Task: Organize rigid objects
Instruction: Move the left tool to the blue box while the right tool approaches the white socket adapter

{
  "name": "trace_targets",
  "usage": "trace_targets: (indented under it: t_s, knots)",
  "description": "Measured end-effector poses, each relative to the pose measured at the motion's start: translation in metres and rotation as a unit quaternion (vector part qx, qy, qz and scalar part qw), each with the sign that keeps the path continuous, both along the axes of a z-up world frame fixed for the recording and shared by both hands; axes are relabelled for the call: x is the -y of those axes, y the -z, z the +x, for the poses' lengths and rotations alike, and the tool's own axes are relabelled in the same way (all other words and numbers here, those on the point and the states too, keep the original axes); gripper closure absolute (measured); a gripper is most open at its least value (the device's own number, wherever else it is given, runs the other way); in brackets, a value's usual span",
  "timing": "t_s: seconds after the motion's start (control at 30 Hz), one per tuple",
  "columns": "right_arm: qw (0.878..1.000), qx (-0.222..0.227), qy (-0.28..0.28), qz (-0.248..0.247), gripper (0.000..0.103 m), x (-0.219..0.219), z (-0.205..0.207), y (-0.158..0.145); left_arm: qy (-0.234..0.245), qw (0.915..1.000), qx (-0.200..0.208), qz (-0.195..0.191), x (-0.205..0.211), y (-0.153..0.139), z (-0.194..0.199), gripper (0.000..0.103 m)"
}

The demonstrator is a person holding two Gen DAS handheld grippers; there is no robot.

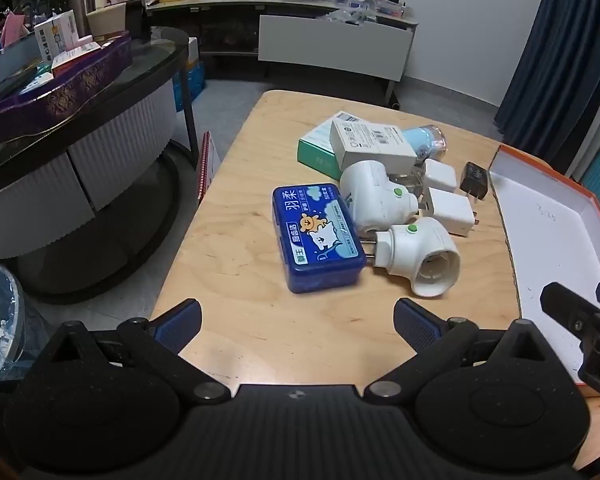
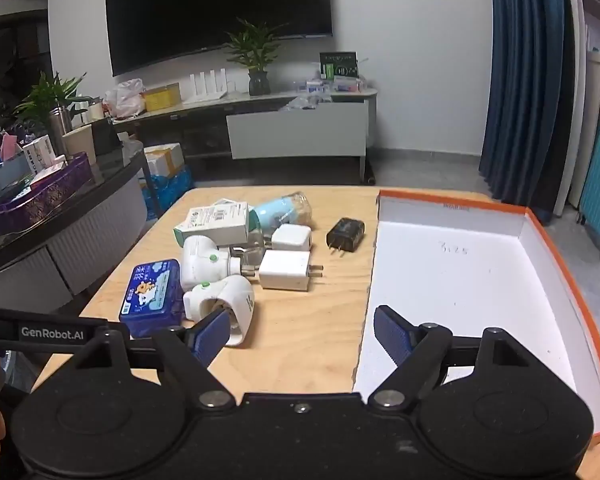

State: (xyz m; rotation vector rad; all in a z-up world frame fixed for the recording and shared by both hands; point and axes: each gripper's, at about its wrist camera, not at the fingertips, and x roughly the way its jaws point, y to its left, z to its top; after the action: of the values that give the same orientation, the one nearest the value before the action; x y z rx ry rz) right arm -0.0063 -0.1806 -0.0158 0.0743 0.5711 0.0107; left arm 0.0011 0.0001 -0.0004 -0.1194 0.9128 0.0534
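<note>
Left gripper [image 1: 298, 326] – jaws wide apart, nothing between, above bare wooden table [image 1: 244, 184] near its front edge. Right gripper [image 2: 298, 334] – jaws likewise spread, empty, straddling left wall of orange-rimmed box [image 2: 452, 208]; box interior white, no items inside. Items clustered mid-table, left of box: blue tin [image 1: 318, 238] nearest left gripper, white plug lamp [image 1: 418, 254] touching its right end, second white plug lamp [image 1: 374, 196] behind. Two white chargers [image 2: 286, 270], black charger [image 2: 346, 234] nearest box, apart from rest. Cartons and light-blue bottle [image 2: 278, 210] at rear.
</note>
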Motion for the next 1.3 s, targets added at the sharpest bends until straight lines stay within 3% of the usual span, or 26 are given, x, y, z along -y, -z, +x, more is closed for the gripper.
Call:
trace_targets:
  t_s: [0.13,0.23,0.3,0.63,0.83,1.2,1.3]
  knots:
    - [1.0,-0.006,-0.015,0.015,0.01,0.001,0.008,0.002,-0.001,0.9999,0.007,-0.009,-0.006,0.001,0.001,0.0]
    - [0.999,-0.007,-0.034,0.029,0.01,0.001,0.015,0.004,-0.005,0.9999,0.006,0.009,-0.004,0.003,0.004,0.0]
    - [1.0,0.003,0.002,-0.011,0.01,-0.033,-0.004,-0.007,-0.007,0.9999,0.011,0.007,-0.007,0.003,0.004,0.0]
    - [1.0,-0.002,-0.012,0.003,0.01,-0.027,0.003,-0.005,-0.034,0.9989,0.031,-0.007,-0.02,0.001,0.005,0.0]
    - [1.0,0.002,-0.012,0.01,0.01,-0.021,0.004,-0.002,-0.05,0.9985,0.021,-0.011,-0.021,0.004,0.015,0.0]
    - [1.0,0.002,-0.014,0.009,0.01,-0.02,0.005,-0.001,-0.033,0.9988,0.017,0.031,-0.007,0.001,0.025,0.0]
    - [1.0,0.002,-0.017,0.009,0.01,-0.022,0.005,-0.001,-0.027,0.9996,0.003,0.011,-0.009,0.002,0.029,0.0]
